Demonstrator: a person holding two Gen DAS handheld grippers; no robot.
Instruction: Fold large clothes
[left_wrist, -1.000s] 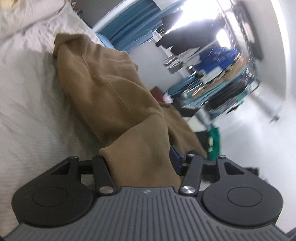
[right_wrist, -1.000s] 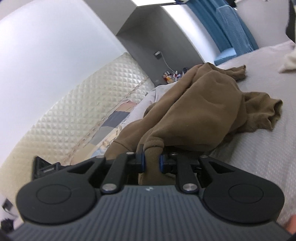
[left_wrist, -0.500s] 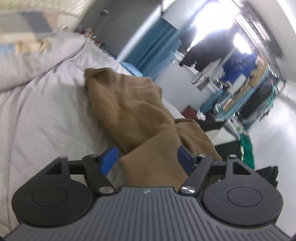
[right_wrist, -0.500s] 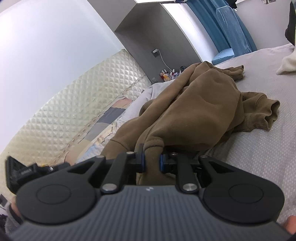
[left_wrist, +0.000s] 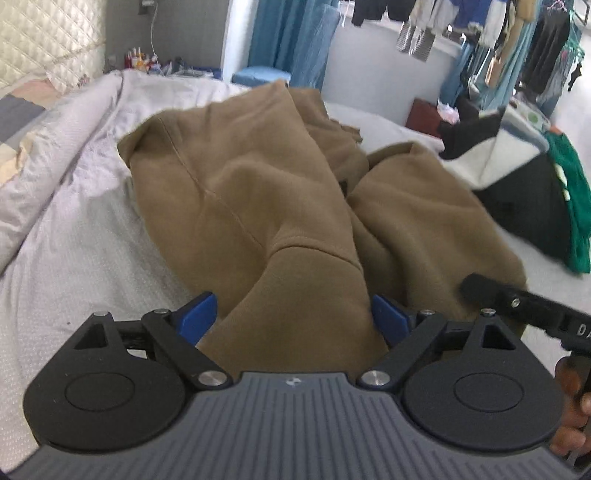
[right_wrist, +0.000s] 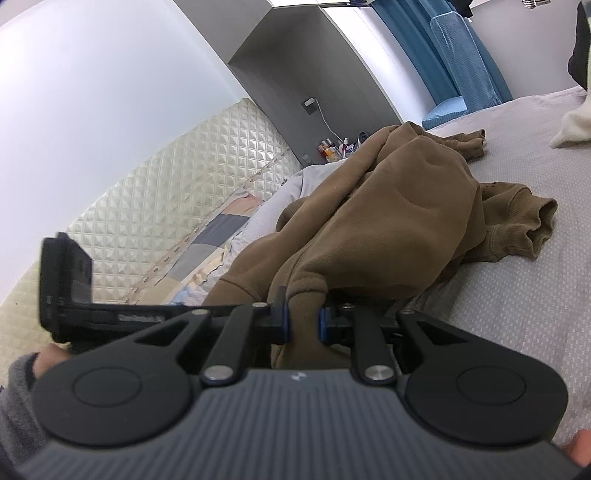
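Note:
A large brown sweatshirt (left_wrist: 258, 192) lies crumpled on the grey bedsheet (left_wrist: 74, 258). My left gripper (left_wrist: 291, 317) hovers over its near end with jaws opening wide. A brown fold lies between the blue pads (left_wrist: 197, 314), and the left one stands clear of the cloth. In the right wrist view the same sweatshirt (right_wrist: 388, 221) runs away from me, its ribbed cuff (right_wrist: 532, 229) lying to the right. My right gripper (right_wrist: 304, 321) is shut on a bunched fold of the sweatshirt at its near edge.
A quilted headboard (right_wrist: 166, 206) and a patchwork pillow (right_wrist: 218, 236) lie to the left. Black, white and green clothes (left_wrist: 535, 192) are piled at the bed's right side. A clothes rack (left_wrist: 517, 44) and blue curtains (left_wrist: 280, 40) stand behind. A hand (left_wrist: 572, 398) holds the other tool.
My left gripper's jaws have spread apart and let go of the brown fold. It has swung and rolled, so the bed now appears level. The right gripper has kept still, gripping the cloth.

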